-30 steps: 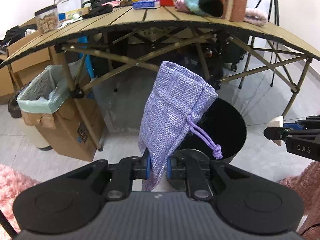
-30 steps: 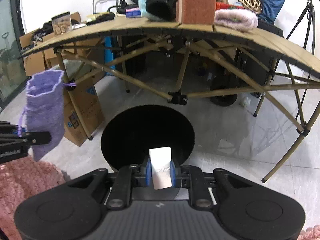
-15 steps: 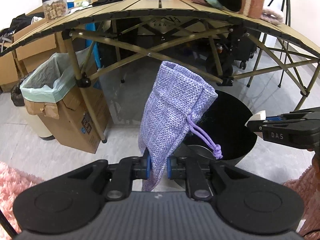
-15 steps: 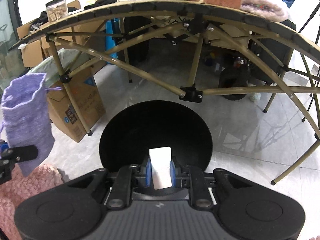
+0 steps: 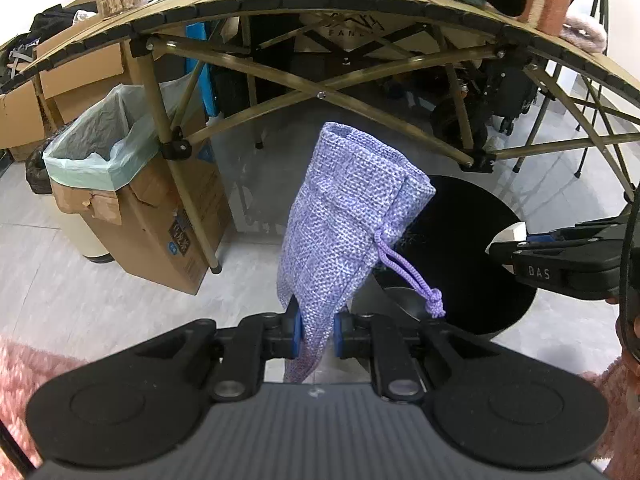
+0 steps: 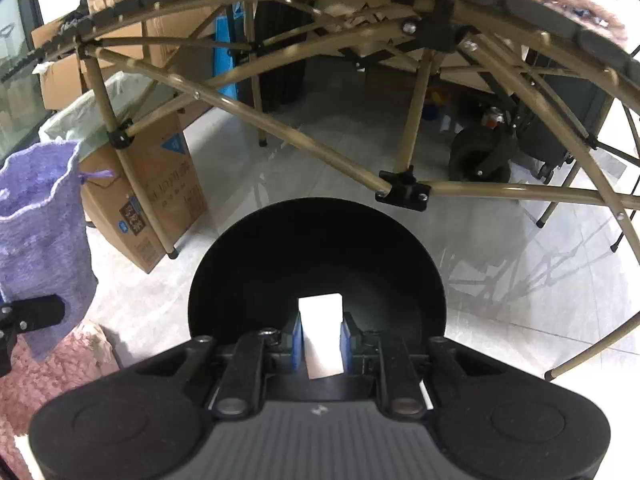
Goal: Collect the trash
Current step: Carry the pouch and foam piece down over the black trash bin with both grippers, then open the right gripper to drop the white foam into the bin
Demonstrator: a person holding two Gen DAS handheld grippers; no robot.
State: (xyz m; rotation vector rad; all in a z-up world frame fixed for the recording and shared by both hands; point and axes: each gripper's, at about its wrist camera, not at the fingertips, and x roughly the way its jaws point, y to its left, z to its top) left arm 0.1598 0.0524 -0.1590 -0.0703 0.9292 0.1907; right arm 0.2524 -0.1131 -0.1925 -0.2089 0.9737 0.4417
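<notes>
My left gripper is shut on a purple woven drawstring pouch, which stands up from the jaws. The pouch also shows at the left of the right wrist view. My right gripper is shut on a small white block and sits over the near rim of a round black bin. In the left wrist view the right gripper reaches in from the right, its white block over the black bin, which lies behind and right of the pouch.
A slatted folding table with crossed metal legs spans overhead, with clutter on top. A cardboard box lined with a pale green bag stands at its left leg. Pink fluffy rug lies near. Grey tiled floor surrounds the bin.
Both grippers have moved lower and closer to the black bin and the table's underside. The right gripper with its white block has come further over the bin. Both grips are unchanged.
</notes>
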